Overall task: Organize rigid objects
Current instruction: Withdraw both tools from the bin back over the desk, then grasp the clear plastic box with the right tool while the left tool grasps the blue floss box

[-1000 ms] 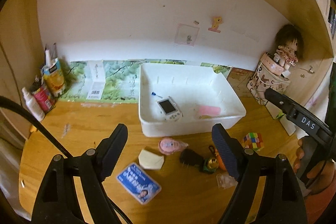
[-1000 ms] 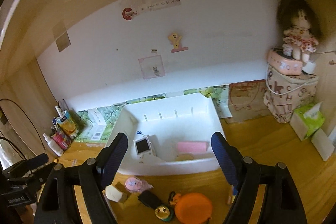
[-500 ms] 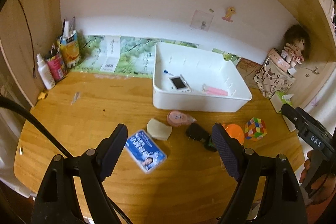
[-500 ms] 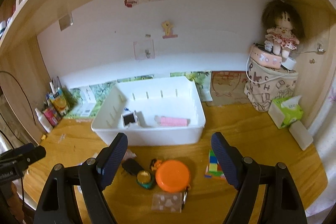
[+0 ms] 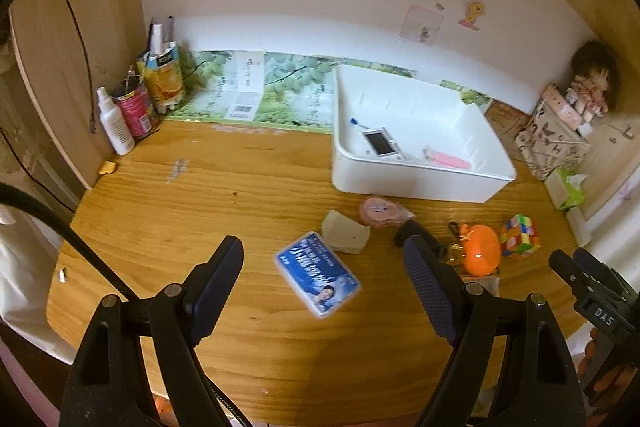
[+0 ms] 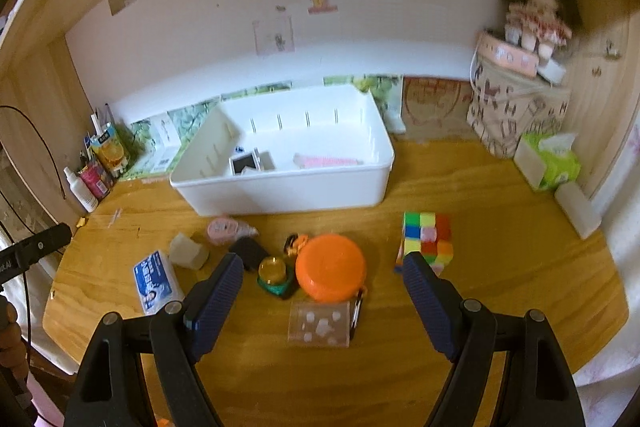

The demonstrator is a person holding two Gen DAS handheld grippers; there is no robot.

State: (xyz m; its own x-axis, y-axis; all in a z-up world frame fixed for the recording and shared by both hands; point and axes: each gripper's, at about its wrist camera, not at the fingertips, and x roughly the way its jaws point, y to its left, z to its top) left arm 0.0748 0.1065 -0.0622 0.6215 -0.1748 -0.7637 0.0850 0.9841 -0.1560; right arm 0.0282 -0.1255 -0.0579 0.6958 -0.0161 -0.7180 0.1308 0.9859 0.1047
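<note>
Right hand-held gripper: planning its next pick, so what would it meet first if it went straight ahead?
Probably the orange disc, centred between the open right hand-held gripper fingers; depth is unclear, the clear packet lies nearer.

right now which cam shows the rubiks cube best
The right wrist view: the rubik's cube sits near centre, two faces clear, only its lower corner behind a fingertip. The left wrist view shows it small and distorted near the right edge.

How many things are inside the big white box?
3, maybe more hidden by the near wall. In the white plastic bin: a small white screen gadget on the left, a blue-tipped pen behind it, a pink bar on the right.
</note>
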